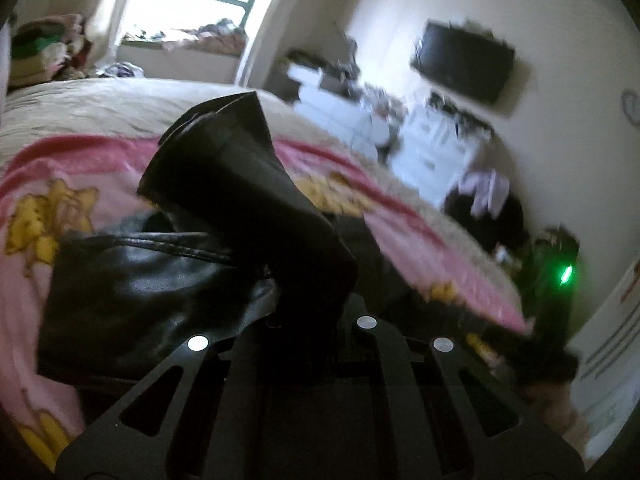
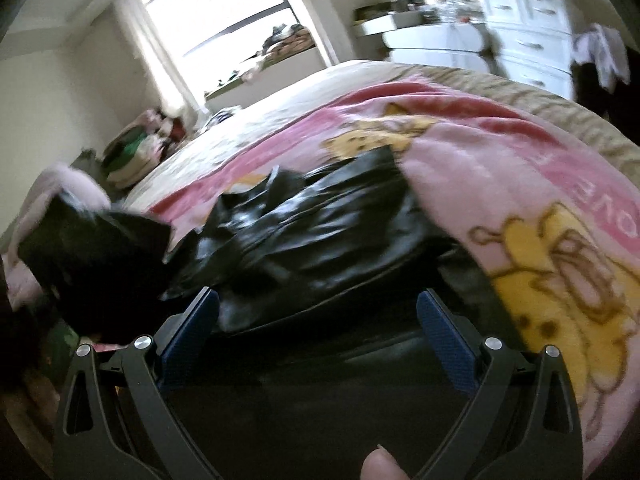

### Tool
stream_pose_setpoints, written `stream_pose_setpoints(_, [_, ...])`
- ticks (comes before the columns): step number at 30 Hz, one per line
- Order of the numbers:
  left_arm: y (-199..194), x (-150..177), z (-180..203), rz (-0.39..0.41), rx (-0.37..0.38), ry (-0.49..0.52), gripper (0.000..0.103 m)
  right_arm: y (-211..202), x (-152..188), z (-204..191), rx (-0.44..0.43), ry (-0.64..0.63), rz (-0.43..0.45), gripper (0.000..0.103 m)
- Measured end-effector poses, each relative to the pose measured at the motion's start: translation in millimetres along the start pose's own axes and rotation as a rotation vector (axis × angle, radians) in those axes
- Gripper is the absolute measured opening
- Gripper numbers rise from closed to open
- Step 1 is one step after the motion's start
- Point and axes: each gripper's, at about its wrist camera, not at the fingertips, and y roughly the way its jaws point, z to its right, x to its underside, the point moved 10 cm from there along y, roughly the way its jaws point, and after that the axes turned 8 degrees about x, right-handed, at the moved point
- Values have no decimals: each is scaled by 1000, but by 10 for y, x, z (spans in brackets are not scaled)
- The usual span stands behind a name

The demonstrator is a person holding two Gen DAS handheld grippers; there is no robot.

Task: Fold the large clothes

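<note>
A black leather-like garment (image 2: 320,224) lies crumpled on a pink cartoon blanket (image 2: 500,168) on the bed. In the left wrist view my left gripper (image 1: 308,312) is shut on a fold of the black garment (image 1: 240,168), which stands up from the jaws; the rest of it (image 1: 140,288) spreads to the left. In the right wrist view my right gripper (image 2: 316,312) is open, its blue pads (image 2: 444,332) wide apart just above the garment's near edge. The left gripper shows there as a dark blurred shape (image 2: 92,256) at the left.
The beige bed cover (image 1: 100,108) reaches back to a bright window (image 1: 192,4). White drawers (image 2: 528,28) and a wall TV (image 1: 464,64) stand right of the bed. A clothes pile (image 2: 136,152) sits at the far left. The right gripper's green light (image 1: 566,274) glows at the bed's edge.
</note>
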Motion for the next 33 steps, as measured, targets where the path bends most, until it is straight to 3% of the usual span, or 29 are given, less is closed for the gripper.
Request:
stream_pose_setpoints(7, [516,612,-53,-212,-46,76,5,-36,-64,363,21,94,1,98])
stream_pose_setpoints(11, [600,810,2,-286,-104,158,13,-50,-85,456,11,135,-9,98])
stream_pose_setpoints(13, [639,874,56,-313,-114,203,24,-46,-89,471,-1,149,-16,98])
stream_pose_setpoints(15, [674,911,108,-335,-117,228,28,-54,-90,479,-9,156,-21,98])
stream_pose_setpoints(17, [667,930,161,-355,-120,262,45,-42,-84,457,-30,158,-35,98])
stream_pose_setpoints(18, [671,910,218,-360,-101,265,63,-33,-74,442,-39,157,-47,98])
stream_pose_setpoints(19, [649,906,291,-365,-67,262,67,-19,-53,410,-52,150,-65,98])
stream_pose_setpoints(27, [427,760,611,-344,3,288,79,199,115,57,-219,175,-224,98])
stream_pose_setpoints(30, [247,469,483,-273,-28,262,85,335,204,-8,-204,163,-292,98])
stream_pose_setpoints(33, [42,136,65,-192,-144,198,90,455,343,-79,-183,143,-344,98])
